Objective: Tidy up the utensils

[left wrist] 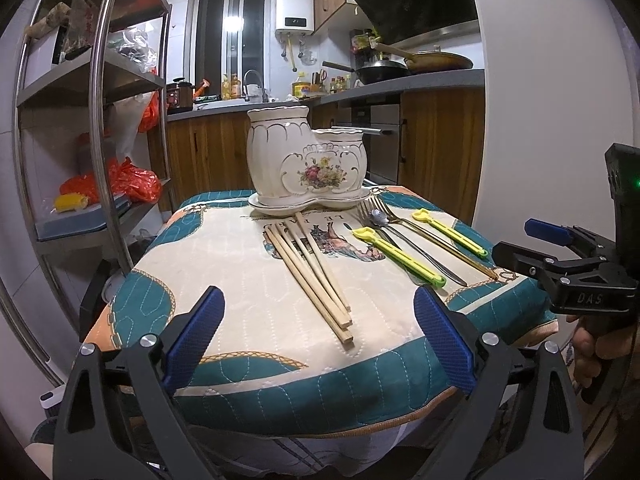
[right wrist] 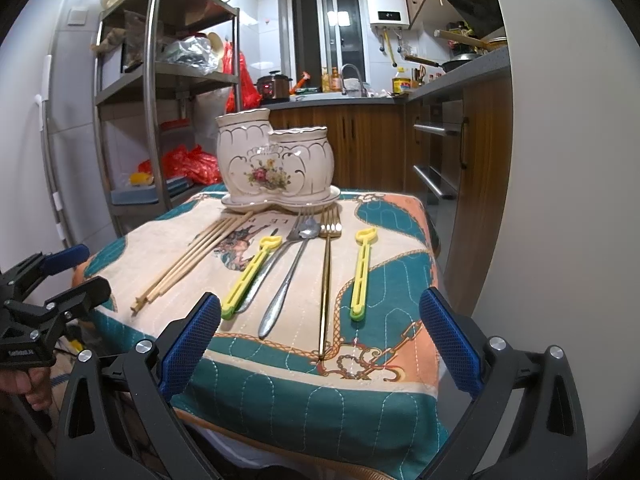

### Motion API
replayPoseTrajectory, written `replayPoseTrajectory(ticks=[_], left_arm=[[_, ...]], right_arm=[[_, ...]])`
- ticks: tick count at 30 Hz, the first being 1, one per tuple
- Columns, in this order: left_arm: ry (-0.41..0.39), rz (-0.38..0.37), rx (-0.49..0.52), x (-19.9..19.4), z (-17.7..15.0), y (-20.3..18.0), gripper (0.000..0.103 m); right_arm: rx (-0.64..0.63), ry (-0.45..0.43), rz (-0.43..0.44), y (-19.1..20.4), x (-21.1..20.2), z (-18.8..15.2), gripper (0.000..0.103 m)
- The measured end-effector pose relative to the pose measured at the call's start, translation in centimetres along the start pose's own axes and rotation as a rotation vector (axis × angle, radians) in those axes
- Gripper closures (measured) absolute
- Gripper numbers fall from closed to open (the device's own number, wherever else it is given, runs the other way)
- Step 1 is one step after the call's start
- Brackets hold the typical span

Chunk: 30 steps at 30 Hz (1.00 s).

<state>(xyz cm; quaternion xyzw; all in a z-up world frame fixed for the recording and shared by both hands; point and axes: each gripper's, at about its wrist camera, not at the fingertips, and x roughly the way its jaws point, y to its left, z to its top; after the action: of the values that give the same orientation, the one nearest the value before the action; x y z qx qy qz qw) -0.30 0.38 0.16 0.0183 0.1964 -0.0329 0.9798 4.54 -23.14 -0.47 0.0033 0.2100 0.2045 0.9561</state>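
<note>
A small table covered by a quilted cloth (right wrist: 280, 392) in teal, cream and orange carries the utensils. At its far edge stands a cream ceramic utensil holder (right wrist: 274, 160) with a floral motif, made of a taller and a shorter pot joined on one saucer; nothing can be seen projecting above either rim.

On the cloth, from the person's left to right, lie: a bundle of wooden chopsticks (right wrist: 192, 260), set diagonally with their far ends just beside the saucer; a yellow clip stick (right wrist: 250, 276); a silver fork (right wrist: 272, 260) partly under that stick, as far as the view allows; a silver spoon (right wrist: 290, 276); a gold fork (right wrist: 326, 276); and a second yellow clip stick (right wrist: 362, 272), apart from the rest.

The left gripper (left wrist: 316, 344) hangs at the near edge of the table, its blue-padded jaws spread wide, holding and touching nothing; the near ends of the chopsticks lie between them in its own view. The right gripper (right wrist: 320, 348) is likewise at the near edge, jaws wide apart and empty, with the handles of the spoon and gold fork ahead of it. A hand (left wrist: 592, 344) grips the right gripper's handle.
</note>
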Motion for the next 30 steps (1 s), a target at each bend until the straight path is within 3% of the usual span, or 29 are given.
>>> replayPoseTrajectory(ticks=[30], left_arm=[[-0.009,-0.022,0.007,-0.17,-0.04,-0.41,0.011]], right_arm=[[0.001,0.000,0.002,0.22,0.04,0.00,0.004]])
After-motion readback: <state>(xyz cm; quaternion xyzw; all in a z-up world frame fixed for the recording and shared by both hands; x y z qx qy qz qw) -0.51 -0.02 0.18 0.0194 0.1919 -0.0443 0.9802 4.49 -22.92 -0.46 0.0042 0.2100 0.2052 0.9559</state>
